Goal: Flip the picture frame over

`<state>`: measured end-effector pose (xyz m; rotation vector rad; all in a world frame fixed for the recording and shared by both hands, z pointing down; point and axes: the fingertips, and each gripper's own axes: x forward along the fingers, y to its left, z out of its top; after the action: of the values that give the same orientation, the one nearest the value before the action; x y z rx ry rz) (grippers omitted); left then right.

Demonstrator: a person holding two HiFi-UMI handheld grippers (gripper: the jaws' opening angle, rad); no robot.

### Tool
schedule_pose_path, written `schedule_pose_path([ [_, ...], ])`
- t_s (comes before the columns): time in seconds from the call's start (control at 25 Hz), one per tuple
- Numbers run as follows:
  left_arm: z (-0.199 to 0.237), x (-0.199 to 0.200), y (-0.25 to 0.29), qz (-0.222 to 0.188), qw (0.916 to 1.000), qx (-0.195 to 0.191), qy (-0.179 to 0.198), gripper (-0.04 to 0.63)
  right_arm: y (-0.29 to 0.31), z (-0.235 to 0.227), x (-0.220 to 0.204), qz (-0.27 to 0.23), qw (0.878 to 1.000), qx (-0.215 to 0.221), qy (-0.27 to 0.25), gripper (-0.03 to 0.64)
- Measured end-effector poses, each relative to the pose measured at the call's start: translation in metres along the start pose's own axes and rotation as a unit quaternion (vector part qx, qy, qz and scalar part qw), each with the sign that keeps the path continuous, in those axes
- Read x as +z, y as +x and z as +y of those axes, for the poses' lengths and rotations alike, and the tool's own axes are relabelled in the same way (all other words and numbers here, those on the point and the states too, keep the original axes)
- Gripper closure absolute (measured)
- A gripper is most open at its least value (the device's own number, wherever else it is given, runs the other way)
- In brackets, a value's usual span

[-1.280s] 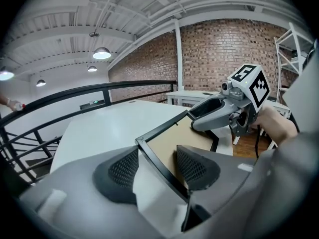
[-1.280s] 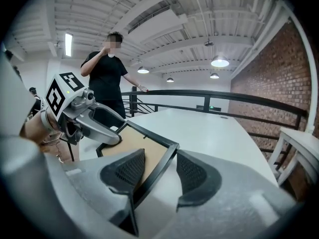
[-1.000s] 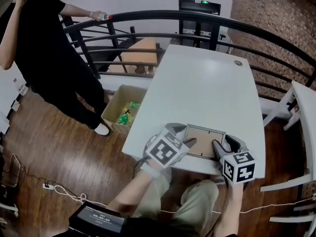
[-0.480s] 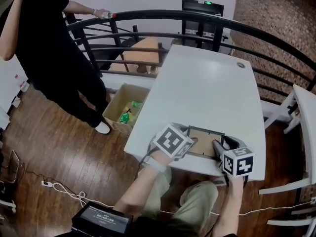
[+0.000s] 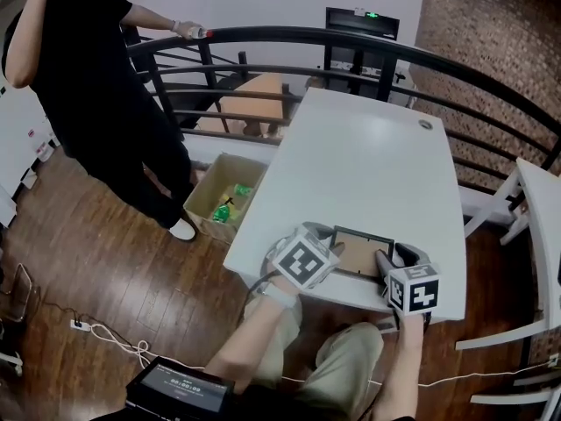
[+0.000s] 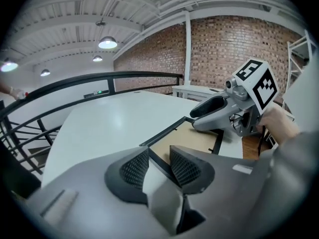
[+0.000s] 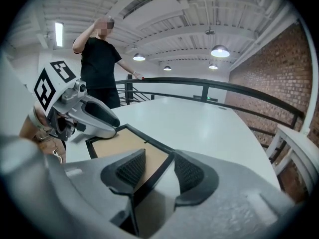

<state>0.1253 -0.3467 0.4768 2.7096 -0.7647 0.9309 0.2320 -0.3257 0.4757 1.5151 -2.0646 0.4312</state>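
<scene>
Head view, left tongs closing astride picture frame, right tongs apart astride it

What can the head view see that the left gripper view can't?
Only the head view shows the cardboard box on the floor beside the table, with green things inside.

Only the left gripper view shows the ceiling lamps. It also shows the left gripper close up, its fingers closing around the picture frame's edge but not pressing it yet.

Both show the picture frame lying brown back up on the white table, the black railing and the right gripper.
</scene>
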Motion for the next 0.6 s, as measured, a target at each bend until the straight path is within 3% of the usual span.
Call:
schedule_pose_path([
  [0.12,0.007,-0.001,-0.021,-0.038,0.9991,0.016,-0.007,0.474,-0.018,-0.004,-0.001,-0.03,0.999,-0.007,0.018,0.456],
  [0.24,0.006,-0.004,-0.047,-0.077,0.9963,0.022,-0.031,0.559,-0.043,-0.005,0.002,-0.086,0.996,-0.018,0.026,0.554],
  [0.32,0.0,-0.001,-0.065,-0.11,0.9929,0.018,-0.041,0.58,-0.059,0.001,0.006,-0.119,0.992,-0.018,0.026,0.623],
  [0.6,-0.063,0.009,-0.129,-0.229,0.9727,-0.031,-0.019,0.58,-0.125,0.051,-0.001,-0.181,0.983,-0.001,0.019,0.624],
])
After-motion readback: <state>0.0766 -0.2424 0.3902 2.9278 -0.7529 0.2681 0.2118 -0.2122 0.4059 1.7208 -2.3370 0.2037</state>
